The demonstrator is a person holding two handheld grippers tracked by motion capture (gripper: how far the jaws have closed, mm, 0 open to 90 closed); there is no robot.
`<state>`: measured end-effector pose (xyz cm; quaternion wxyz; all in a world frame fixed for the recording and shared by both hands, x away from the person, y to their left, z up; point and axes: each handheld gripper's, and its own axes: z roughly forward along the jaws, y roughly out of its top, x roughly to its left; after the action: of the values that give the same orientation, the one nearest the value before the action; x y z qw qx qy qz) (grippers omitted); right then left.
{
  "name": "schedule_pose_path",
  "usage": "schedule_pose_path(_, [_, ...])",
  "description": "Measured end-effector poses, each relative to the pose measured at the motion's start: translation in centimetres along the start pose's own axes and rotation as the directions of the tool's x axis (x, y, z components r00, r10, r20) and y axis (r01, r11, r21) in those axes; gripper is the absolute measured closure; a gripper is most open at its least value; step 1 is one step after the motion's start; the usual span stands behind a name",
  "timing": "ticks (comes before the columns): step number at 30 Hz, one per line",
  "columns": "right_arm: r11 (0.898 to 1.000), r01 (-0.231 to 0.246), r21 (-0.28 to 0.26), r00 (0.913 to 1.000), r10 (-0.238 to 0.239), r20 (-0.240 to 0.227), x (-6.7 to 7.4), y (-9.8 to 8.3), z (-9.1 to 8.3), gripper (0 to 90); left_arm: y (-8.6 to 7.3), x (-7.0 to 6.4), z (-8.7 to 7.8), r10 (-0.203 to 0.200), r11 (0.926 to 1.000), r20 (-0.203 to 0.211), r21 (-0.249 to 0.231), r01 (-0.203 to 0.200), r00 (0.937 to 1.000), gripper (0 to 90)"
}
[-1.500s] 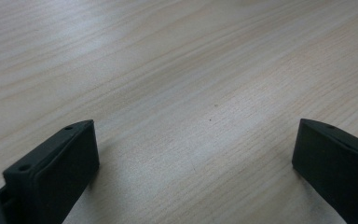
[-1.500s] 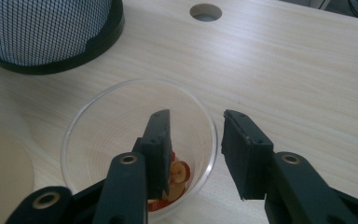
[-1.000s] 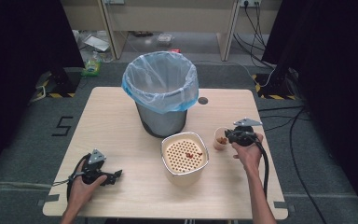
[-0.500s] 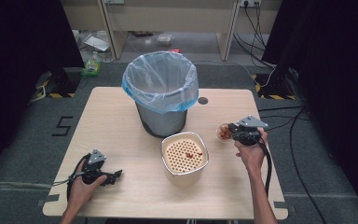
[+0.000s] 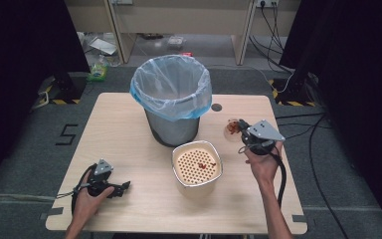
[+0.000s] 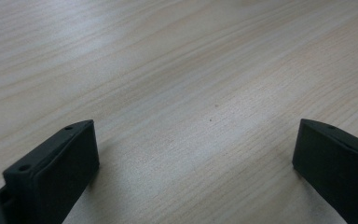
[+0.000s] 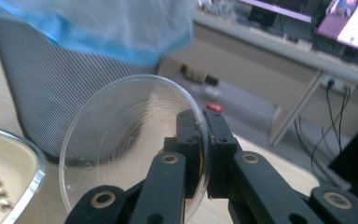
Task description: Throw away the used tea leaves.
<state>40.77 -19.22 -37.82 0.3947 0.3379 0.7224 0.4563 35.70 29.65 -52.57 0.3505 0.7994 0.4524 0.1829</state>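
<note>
While the left tool (image 5: 123, 187) is resting wide open and empty on the tabletop (image 5: 129, 129), the right tool (image 7: 204, 140) is pinching the rim of a clear plastic cup (image 7: 130, 144), holding it in the air beside the lined bin (image 5: 171, 99), above the perforated bowl (image 5: 197, 164).

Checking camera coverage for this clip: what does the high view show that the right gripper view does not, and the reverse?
High view alone: the left gripper resting open on the table, and the strainer bowl's whole perforated insert. Right gripper view alone: the right gripper shut on the rim of the clear plastic cup, seen close, tipped on its side. Shared: the cup, the mesh bin with blue liner, the bowl's edge and the table.
</note>
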Motion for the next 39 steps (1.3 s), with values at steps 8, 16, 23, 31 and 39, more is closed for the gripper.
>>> schedule_pose_path(8, [0.982,0.18,-0.062,0.9837,-0.179,0.012,3.8,2.3,-0.7,86.4,0.0,0.0,0.0,0.001,1.0,0.0,0.0,-0.001,1.0,0.0])
schedule_pose_path(16, [0.918,0.38,-0.112,0.9231,-0.368,0.111,6.7,3.0,-1.4,86.6,0.0,0.0,0.0,0.001,1.0,0.0,0.0,-0.001,1.0,0.0])
schedule_pose_path(23, [0.843,0.521,-0.134,0.8513,-0.502,0.153,9.5,3.3,-2.3,86.7,0.0,0.0,0.0,0.001,1.0,0.0,0.0,-0.001,1.0,0.0])
schedule_pose_path(31, [0.736,0.667,-0.12,0.7359,-0.624,0.263,11.7,1.8,-2.2,87.1,0.0,0.0,0.0,0.001,1.0,0.001,0.0,-0.001,1.0,0.0])
schedule_pose_path(39, [0.599,0.798,-0.068,0.5831,-0.738,0.34,13.2,1.3,-2.1,87.4,0.0,0.0,0.0,0.001,1.0,0.0,0.001,-0.001,1.0,0.0])
